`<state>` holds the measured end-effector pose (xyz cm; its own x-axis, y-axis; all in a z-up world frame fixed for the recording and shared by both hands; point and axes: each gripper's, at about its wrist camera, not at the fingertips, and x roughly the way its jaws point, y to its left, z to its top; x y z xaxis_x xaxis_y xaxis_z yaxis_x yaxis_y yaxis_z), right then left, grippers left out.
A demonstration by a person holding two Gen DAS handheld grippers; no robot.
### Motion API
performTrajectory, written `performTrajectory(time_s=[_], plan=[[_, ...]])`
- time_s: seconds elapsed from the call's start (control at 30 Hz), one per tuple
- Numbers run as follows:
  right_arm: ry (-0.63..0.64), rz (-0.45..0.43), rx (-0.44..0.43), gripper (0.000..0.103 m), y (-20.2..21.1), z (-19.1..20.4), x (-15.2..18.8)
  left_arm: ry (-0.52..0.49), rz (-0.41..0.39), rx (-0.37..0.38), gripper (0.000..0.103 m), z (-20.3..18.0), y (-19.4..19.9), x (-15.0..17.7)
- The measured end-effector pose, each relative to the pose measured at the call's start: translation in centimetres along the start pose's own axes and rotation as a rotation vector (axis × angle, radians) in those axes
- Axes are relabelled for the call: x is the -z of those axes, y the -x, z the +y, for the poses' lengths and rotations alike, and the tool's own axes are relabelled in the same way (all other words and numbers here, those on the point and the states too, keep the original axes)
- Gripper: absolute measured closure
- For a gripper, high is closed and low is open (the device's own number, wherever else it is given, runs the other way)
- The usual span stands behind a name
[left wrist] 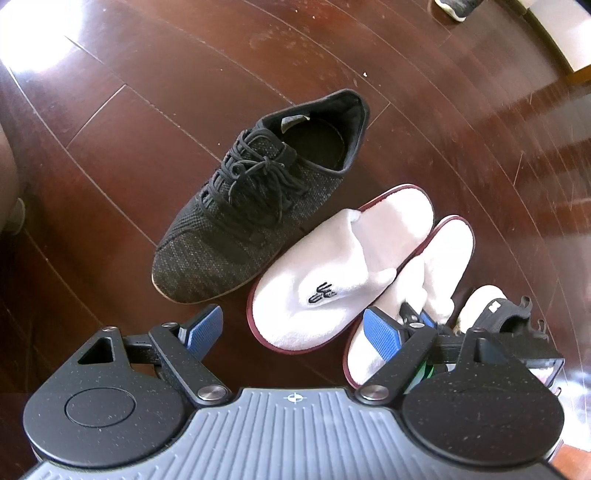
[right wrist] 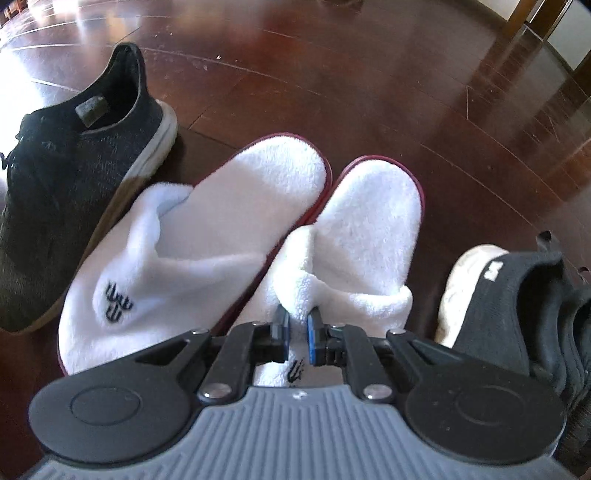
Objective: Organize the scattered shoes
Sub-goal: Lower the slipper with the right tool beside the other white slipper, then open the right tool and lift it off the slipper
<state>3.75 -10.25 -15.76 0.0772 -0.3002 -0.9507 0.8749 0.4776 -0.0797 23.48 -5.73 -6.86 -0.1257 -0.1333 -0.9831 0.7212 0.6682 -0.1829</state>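
1. A dark wooden floor (left wrist: 332, 48) is seen in both wrist views, with glare from light at the upper left.
2. A black knit sneaker (left wrist: 255, 199) is laid on the floor, its toe turned toward the left camera and its laces tied.
3. Just beside the sneaker, a white slipper with a dark red rim (left wrist: 332, 273) is placed; a small dark emblem is stitched on its upper.
4. A second white slipper (right wrist: 369, 229) is set alongside the first, their rims touching or nearly so near the heels.
5. The right gripper (right wrist: 297, 325) is pressed nearly closed, and the folded edge of the second slipper's upper is pinched between its blue pads (right wrist: 313, 334).
6. The left gripper (left wrist: 295, 328) is held with its fingers spread wide above the floor near the toe of the first slipper; nothing is held between them.
7. A black slip-on shoe with a white sole (right wrist: 524, 306) is seen to the right of the second slipper, close by.
8. Another dark shoe (left wrist: 456, 7) is partly visible at the top edge of the left view, well apart from the group.
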Motion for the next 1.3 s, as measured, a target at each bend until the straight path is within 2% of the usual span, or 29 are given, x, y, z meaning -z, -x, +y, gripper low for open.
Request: performTrajectory(time_s=[0.23, 0.53, 0.8, 0.97, 1.17, 1.3], plan=[[-0.059, 0.014, -0.021, 0.092, 0.4, 0.5, 0.8, -0.019, -0.013, -0.02, 0.015, 0.1, 0.1, 0.1], [-0.137, 0.031, -0.031, 0.083, 0.5, -0.3, 0.0, -0.03, -0.018, -0.031, 0.015, 0.0, 0.5, 0.5], [-0.163, 0.027, -0.026, 0.065, 2.0, -0.7, 0.3, -0.044, -0.033, -0.036, 0.015, -0.2, 1.3, 1.4], [-0.209, 0.037, -0.04, 0.06, 3.8, -1.5, 0.5, -0.052, -0.055, -0.047, 0.013, -0.4, 2.1, 1.8], [-0.266, 0.043, -0.056, 0.053, 7.6, -2.4, 0.0, -0.075, -0.084, -0.045, 0.002, -0.9, 3.3, 2.0], [-0.279, 0.04, -0.048, 0.043, 11.0, -2.5, -0.9, -0.091, -0.092, -0.058, 0.0, -1.1, 4.2, 1.7]])
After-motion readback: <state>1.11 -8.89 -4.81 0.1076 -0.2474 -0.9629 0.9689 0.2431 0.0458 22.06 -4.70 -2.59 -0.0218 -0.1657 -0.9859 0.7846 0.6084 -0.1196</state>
